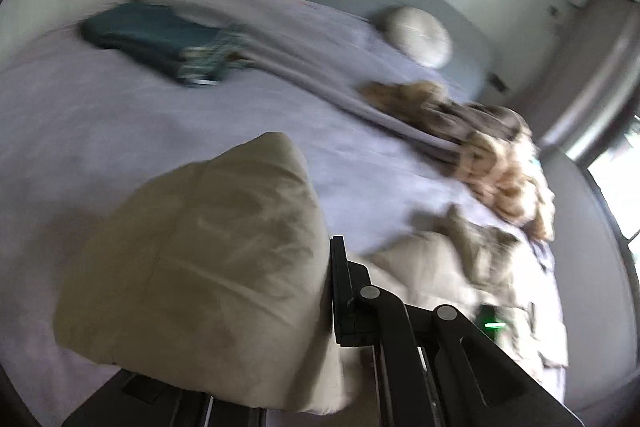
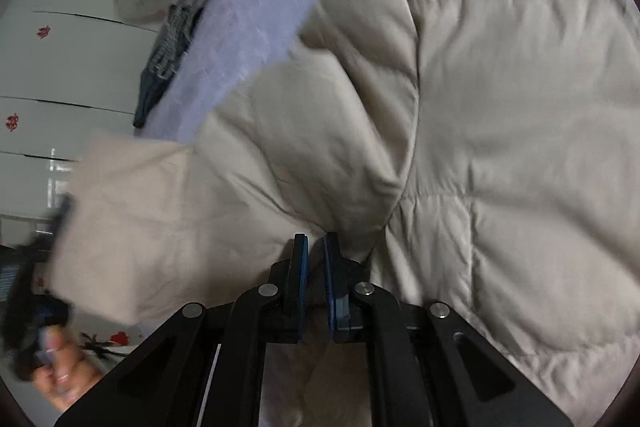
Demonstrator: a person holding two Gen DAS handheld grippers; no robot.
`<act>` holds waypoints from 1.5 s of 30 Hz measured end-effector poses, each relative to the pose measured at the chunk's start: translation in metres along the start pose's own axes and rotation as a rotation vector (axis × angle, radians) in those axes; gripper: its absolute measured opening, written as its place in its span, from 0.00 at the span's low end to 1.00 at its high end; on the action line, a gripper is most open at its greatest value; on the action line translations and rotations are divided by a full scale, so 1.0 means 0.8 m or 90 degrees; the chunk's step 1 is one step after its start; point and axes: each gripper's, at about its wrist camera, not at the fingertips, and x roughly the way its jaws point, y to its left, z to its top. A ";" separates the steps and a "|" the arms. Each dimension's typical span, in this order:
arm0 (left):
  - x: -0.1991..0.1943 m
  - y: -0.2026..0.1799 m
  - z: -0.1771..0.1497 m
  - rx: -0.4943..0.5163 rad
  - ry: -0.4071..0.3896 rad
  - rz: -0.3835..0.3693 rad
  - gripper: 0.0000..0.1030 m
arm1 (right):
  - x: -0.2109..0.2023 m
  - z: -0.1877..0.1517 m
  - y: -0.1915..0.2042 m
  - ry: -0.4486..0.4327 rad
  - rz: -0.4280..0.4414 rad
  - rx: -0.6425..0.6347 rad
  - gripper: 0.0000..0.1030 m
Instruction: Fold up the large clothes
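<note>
**Both grippers clamped on the coat, sleeve fold in hand**

Nearest us in the right wrist view: the right gripper (image 2: pixel 316 247), black frame with blue pads, jaws nearly together and pinching a tuck of the beige quilted puffer coat (image 2: pixel 480 107). We read that as gripping the coat, at a seam where sleeve seems to meet body.

The coat body fills the view ahead and to the right of that gripper, lying on the lilac bedsheet (image 2: pixel 248 27). One sleeve runs away to the left, its long axis roughly crosswise to the right gripper's fingers.

At that sleeve's far end we see the left gripper (image 2: pixel 44 247), blurred, with a hand (image 2: pixel 60 375) below it. In the left wrist view its jaws are closed on a raised fold of the coat; only one finger (image 1: pixel 340 279) shows, the other hidden by fabric.

Judgement: left hand holds the free end, so it carries the sleeve across the body while the right anchors the pivot.

Folded dark teal garment (image 1: pixel 152 35) lies well apart, up the bed.
</note>
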 end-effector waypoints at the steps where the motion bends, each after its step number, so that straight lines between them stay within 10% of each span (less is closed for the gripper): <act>1: 0.005 -0.017 0.000 0.010 0.006 -0.015 0.09 | 0.005 -0.001 -0.003 0.007 0.003 0.002 0.05; 11: 0.100 -0.263 -0.072 0.208 0.084 -0.084 0.09 | -0.142 -0.016 -0.077 -0.031 0.008 -0.010 0.05; 18: 0.213 -0.349 -0.200 0.397 0.192 0.023 0.10 | -0.283 -0.036 -0.188 -0.113 -0.118 -0.001 0.06; 22: 0.223 -0.350 -0.232 0.437 0.186 0.078 0.21 | -0.310 -0.043 -0.224 -0.125 -0.128 0.019 0.07; 25: 0.205 -0.350 -0.229 0.434 0.178 0.068 0.81 | -0.312 -0.041 -0.229 -0.133 -0.129 0.025 0.07; 26: 0.190 -0.350 -0.226 0.430 0.162 0.058 0.84 | -0.314 -0.043 -0.229 -0.134 -0.129 0.024 0.07; 33: 0.099 -0.277 -0.173 0.348 0.122 0.074 0.84 | -0.299 -0.023 -0.159 -0.139 -0.193 -0.081 0.14; 37: 0.077 -0.184 -0.134 0.217 0.124 0.123 0.84 | -0.286 -0.023 -0.086 -0.162 -0.229 -0.205 0.79; 40: 0.089 -0.127 -0.123 0.155 0.142 0.172 0.63 | -0.245 -0.033 -0.019 -0.168 -0.286 -0.345 0.79; 45: 0.124 -0.091 -0.139 0.111 0.168 0.198 0.62 | -0.146 -0.042 0.042 -0.160 -0.430 -0.525 0.79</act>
